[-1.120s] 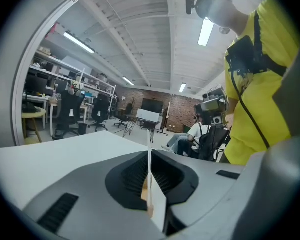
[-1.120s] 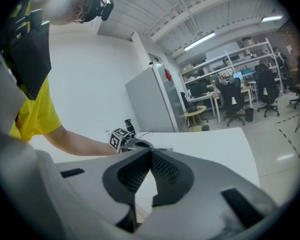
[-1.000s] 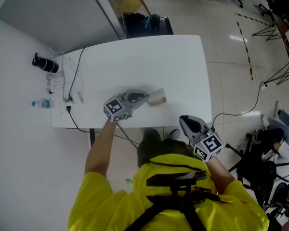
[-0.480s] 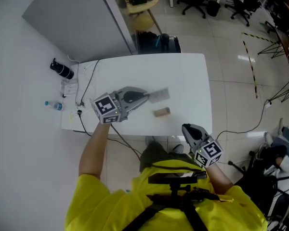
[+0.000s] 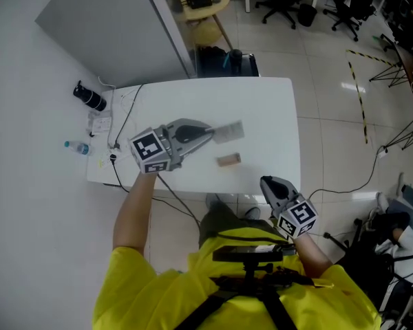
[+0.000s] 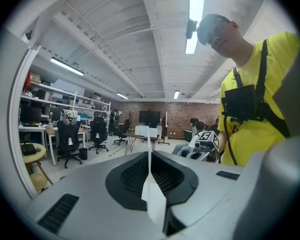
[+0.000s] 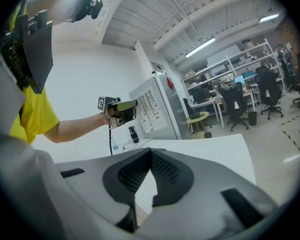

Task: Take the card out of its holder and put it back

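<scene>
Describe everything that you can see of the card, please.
The card is a thin, pale, rectangular sheet, apparently stiff. The shut jaws of the left gripper clamp one end; in that gripper's view it shows edge-on and white. It touches nothing else: the small brown holder lies apart on the table.

Left tool held high, arm outstretched, jaws pinching card; right tool low, jaws together.

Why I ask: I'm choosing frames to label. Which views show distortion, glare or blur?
Left gripper view: heavy fisheye, dark corners, ceiling lamp blown out, the close card soft. Right gripper view: same fisheye, foreground soft. Head view: evenly lit, sharp, no harsh shadows on the table.
</scene>
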`<state>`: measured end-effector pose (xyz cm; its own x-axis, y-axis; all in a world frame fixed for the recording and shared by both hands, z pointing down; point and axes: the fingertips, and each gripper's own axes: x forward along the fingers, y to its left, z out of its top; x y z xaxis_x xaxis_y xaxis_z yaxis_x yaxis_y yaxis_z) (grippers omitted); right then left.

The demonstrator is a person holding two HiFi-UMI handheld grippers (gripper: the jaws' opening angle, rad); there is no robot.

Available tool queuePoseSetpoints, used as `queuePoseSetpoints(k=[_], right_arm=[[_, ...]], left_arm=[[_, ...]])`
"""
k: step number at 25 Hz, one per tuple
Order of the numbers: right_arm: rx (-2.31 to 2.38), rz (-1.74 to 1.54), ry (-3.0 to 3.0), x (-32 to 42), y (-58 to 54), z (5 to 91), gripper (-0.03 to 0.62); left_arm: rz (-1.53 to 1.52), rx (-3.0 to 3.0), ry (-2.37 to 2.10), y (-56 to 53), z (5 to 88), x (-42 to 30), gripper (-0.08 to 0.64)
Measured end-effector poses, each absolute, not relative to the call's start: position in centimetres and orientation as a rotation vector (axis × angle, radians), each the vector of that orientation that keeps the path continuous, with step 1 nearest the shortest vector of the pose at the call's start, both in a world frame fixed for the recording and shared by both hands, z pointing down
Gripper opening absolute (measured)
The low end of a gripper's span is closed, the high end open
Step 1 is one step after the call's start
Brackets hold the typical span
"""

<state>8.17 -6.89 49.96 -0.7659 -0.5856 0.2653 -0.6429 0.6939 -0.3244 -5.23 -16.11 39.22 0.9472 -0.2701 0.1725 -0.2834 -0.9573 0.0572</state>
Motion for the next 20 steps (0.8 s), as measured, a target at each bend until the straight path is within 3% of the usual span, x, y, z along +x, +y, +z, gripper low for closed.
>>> queuePoseSetpoints(k=[10, 20], right_arm=[[0.980, 0.603, -2.756, 7.8, -7.1, 50.3, 0.006], [1.041, 0.332, -2.752, 7.1, -13.3, 48.3, 0.006]], left_arm=[[0.201, 2.990, -0.460, -16.6, 40.2, -5.7, 0.015], [0.220, 2.982, -0.466, -16.8, 40.8, -5.4, 0.015]])
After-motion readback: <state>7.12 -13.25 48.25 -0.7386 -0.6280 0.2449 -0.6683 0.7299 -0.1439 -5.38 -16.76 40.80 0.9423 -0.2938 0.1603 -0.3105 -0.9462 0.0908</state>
